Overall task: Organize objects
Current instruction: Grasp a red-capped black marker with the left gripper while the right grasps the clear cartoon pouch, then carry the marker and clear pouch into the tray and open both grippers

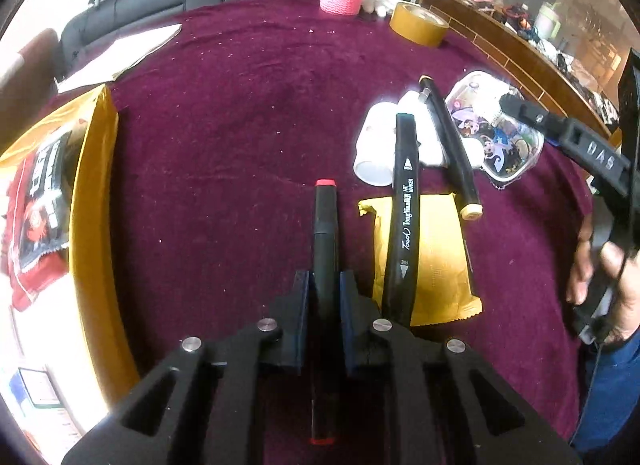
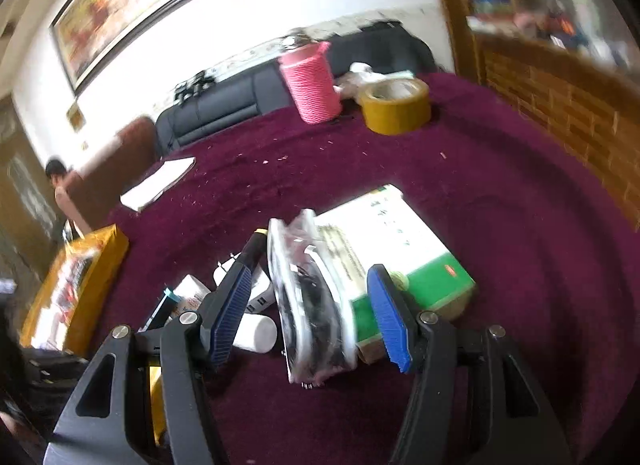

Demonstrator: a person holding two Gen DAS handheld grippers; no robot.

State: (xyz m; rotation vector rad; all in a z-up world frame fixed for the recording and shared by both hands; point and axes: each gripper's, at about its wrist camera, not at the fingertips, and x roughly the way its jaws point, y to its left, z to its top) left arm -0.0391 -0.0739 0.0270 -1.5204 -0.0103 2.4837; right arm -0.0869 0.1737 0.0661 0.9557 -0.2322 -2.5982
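My left gripper (image 1: 325, 289) is shut on a black marker with red ends (image 1: 325, 225), which lies lengthwise between the pads just above the maroon cloth (image 1: 240, 125). To its right, a second black marker (image 1: 404, 217) lies across a yellow packet (image 1: 438, 265). A third marker with a yellow cap (image 1: 452, 145) rests over white bottles (image 1: 374, 145). My right gripper (image 2: 309, 269) stands open around a clear pouch of stickers (image 2: 316, 305). There is a gap between the pouch and each blue pad. The same pouch (image 1: 496, 137) shows in the left wrist view, under one of the right gripper's fingers (image 1: 560, 127).
A yellow box of snack packets (image 1: 92, 225) stands at the left. A green and white box (image 2: 400, 249) lies behind the pouch. A pink holder (image 2: 312, 81), a tape roll (image 2: 396, 105) and a paper pad (image 2: 160, 181) sit farther back. A person's hand (image 1: 600, 277) is at the right.
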